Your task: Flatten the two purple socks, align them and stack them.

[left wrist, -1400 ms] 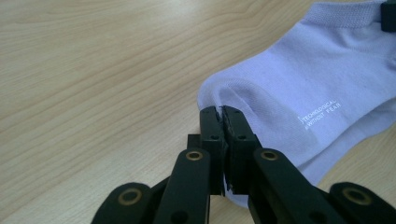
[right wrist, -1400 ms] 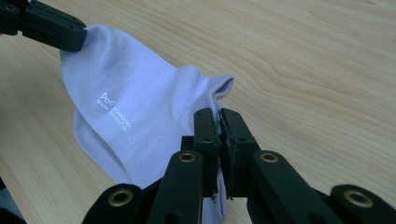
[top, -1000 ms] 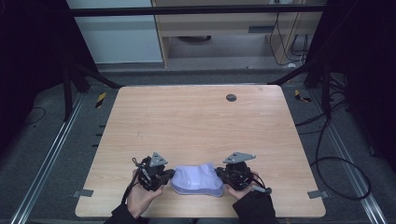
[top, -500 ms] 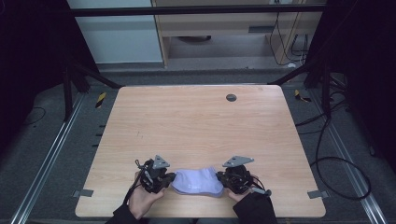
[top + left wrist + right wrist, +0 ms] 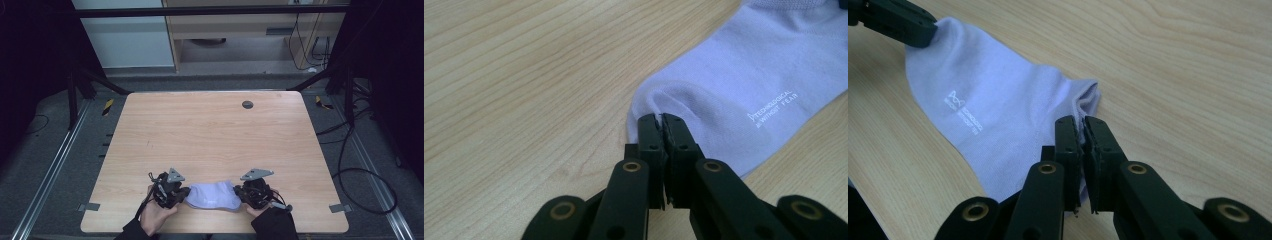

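A: Where does the sock [image 5: 212,195] lie?

B: Near the front edge of the counter [image 5: 210,130], between the two hands. The left gripper [image 5: 181,193] pinches its left end and the right gripper [image 5: 239,193] its right end; both sets of fingers are pressed together on a fold of cloth, as each gripper view shows.

A: How much room is there around it?

B: Plenty ahead: the wooden top runs bare toward the far edge, apart from a small dark round cap [image 5: 247,104] set into it near the back. To the left and right the grippers stand well inside the side edges. Toward the person there is little, just a narrow strip of wood before the rim.

A: Materials?

B: The sock is a pale lavender knit, soft and slightly rumpled, gathered into a small ridge at each pinch. White printed lettering [image 5: 770,106] sits on its side. The counter is light wood-grain laminate, smooth and flat, with rounded corners. The fingers [image 5: 1069,145] are black, hard and blocky, with brass-coloured pivot pins.
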`<state>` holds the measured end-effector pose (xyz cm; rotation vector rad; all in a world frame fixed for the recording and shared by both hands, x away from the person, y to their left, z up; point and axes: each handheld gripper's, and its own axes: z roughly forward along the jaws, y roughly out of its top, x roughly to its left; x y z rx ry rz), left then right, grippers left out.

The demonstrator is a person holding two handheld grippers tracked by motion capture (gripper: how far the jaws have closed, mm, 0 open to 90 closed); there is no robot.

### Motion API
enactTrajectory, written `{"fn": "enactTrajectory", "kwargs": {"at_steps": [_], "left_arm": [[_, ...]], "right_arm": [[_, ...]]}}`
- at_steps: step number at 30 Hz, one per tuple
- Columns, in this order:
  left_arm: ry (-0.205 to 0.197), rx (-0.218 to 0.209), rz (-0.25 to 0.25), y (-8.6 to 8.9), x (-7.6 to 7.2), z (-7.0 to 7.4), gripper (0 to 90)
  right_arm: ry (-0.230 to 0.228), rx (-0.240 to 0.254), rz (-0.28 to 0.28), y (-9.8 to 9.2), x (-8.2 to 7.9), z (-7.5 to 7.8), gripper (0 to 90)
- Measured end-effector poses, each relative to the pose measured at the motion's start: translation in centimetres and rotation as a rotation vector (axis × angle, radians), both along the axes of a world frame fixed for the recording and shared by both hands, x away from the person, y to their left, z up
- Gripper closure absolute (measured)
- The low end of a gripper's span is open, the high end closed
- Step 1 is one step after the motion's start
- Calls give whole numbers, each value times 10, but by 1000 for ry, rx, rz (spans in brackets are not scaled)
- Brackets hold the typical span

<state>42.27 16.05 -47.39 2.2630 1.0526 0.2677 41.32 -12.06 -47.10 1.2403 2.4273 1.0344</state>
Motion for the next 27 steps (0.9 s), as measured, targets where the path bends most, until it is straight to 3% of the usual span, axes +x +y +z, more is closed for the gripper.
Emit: {"fn": "enactTrajectory", "kwargs": {"at_steps": [4, 9, 13, 17, 21, 24, 27], "left_arm": [[4, 13, -6, -2, 1, -4, 868], [-7, -8, 4, 1, 1, -1, 814], [-69, -54, 21, 8, -1, 13, 760], [-120, -90, 19, 4, -3, 19, 776], [-143, -80, -12, -10, -2, 13, 834], [-150, -60, -36, -20, 0, 6, 861], [-126, -23, -59, -27, 2, -3, 871]], "right_arm": [[14, -28, 1, 0, 1, -5, 831], [4, -37, -6, -2, 0, -6, 763], [-46, 4, -17, -7, -3, 1, 730], [-81, 54, -4, -10, -8, 5, 779], [-99, 79, 32, -7, -10, 2, 853], [-71, 64, 57, -3, -9, -6, 890], [-32, 32, 77, 0, -6, -14, 900]]}}
